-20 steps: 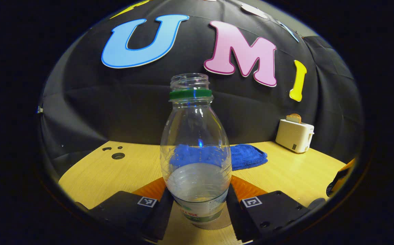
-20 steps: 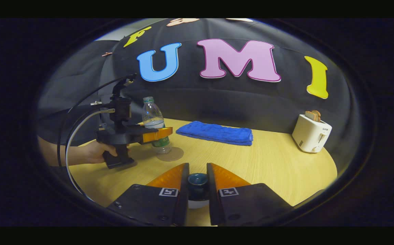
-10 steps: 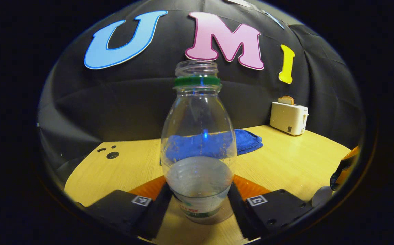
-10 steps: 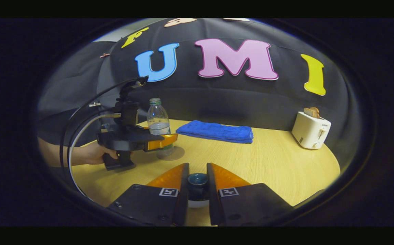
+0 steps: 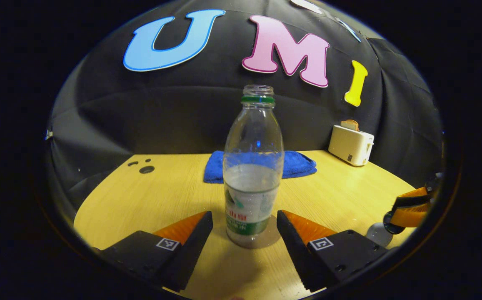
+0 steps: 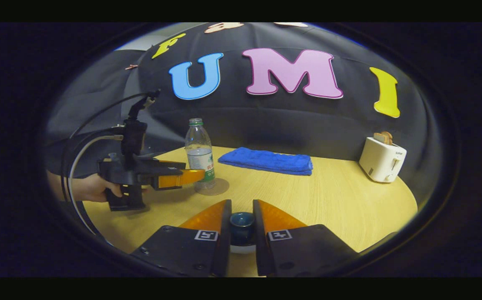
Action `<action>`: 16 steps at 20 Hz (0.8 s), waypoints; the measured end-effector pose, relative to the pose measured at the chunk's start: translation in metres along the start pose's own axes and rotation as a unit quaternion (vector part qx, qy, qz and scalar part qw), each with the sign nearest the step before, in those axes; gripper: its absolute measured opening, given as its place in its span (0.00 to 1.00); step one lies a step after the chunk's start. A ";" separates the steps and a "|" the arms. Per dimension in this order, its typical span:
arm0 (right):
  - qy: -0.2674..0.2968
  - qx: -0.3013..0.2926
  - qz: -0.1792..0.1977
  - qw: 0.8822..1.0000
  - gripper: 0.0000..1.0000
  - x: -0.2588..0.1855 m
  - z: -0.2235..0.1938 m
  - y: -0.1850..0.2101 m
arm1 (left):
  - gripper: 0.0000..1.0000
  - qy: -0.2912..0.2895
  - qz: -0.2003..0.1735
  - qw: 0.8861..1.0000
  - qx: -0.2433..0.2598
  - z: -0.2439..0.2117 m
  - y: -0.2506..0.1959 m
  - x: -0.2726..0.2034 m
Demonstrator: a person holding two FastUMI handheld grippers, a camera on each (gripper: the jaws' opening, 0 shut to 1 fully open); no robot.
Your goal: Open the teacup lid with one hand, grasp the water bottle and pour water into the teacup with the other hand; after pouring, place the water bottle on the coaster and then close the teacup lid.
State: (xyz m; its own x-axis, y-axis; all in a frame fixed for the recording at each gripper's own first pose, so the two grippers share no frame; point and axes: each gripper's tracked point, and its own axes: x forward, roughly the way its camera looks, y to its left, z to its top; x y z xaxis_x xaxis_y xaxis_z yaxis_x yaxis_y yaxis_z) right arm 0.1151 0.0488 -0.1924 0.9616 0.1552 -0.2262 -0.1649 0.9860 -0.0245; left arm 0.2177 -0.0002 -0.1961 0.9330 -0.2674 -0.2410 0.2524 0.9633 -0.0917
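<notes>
The clear water bottle (image 5: 253,175), capless and part full, stands upright on the round coaster (image 5: 270,241). My left gripper (image 5: 245,216) is open, its fingers drawn back a little from the bottle's sides without touching it. In the right gripper view the bottle (image 6: 199,154) and coaster (image 6: 212,187) sit at the left, with the left gripper (image 6: 182,178) just short of them in a hand (image 6: 93,187). My right gripper (image 6: 241,216) is shut on the dark knob of the teacup lid (image 6: 241,221); white shows beneath it. The cup itself is hidden.
A folded blue towel (image 6: 265,161) lies at the back of the wooden table (image 6: 328,200). A white toaster (image 6: 381,164) with bread stands at the far right. Small holes (image 5: 146,169) mark the table's far left corner.
My left gripper has opened, let go of the bottle and backed away, leaving it upright on the coaster. The right gripper keeps its hold on the lid knob and has not moved.
</notes>
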 end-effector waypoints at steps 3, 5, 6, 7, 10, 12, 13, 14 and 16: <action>-0.006 -0.010 0.006 1.000 0.24 0.003 -0.010 0.008 | 0.97 -0.012 -0.006 1.000 -0.002 -0.007 0.001 -0.023; -0.005 -0.015 0.005 1.000 0.29 0.004 -0.020 0.010 | 0.97 -0.016 -0.002 1.000 -0.016 -0.011 0.004 -0.039; -0.004 -0.015 0.003 1.000 0.24 0.005 -0.024 0.010 | 0.97 -0.016 0.001 1.000 -0.022 -0.014 0.006 -0.047; -0.003 -0.015 0.001 1.000 0.33 0.005 -0.028 0.009 | 0.97 -0.016 0.005 1.000 -0.026 -0.014 0.008 -0.054; -0.013 -0.014 -0.016 1.000 0.29 0.005 -0.030 -0.001 | 0.95 -0.020 0.015 0.999 -0.036 -0.011 0.010 -0.073; -0.013 -0.012 -0.018 1.000 0.29 0.008 -0.034 -0.003 | 0.95 -0.023 0.015 0.999 -0.041 -0.007 0.007 -0.083; -0.006 -0.012 -0.014 1.000 0.29 0.009 -0.037 -0.001 | 0.95 -0.025 0.014 0.999 -0.042 -0.005 0.005 -0.087; -0.014 -0.014 -0.014 1.000 0.29 0.009 -0.035 -0.001 | 0.95 -0.027 0.014 0.999 -0.044 -0.003 0.003 -0.090; -0.011 -0.020 -0.013 1.000 0.31 0.007 -0.036 0.000 | 0.95 -0.032 0.013 0.998 -0.047 0.003 -0.001 -0.096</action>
State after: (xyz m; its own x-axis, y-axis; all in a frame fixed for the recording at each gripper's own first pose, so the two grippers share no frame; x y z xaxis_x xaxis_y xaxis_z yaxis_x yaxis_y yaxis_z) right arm 0.1134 0.0481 -0.2288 0.9703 0.1323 -0.2027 -0.1489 0.9865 -0.0688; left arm 0.1285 0.0244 -0.1696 0.9544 -0.2369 -0.1820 0.2053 0.9627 -0.1761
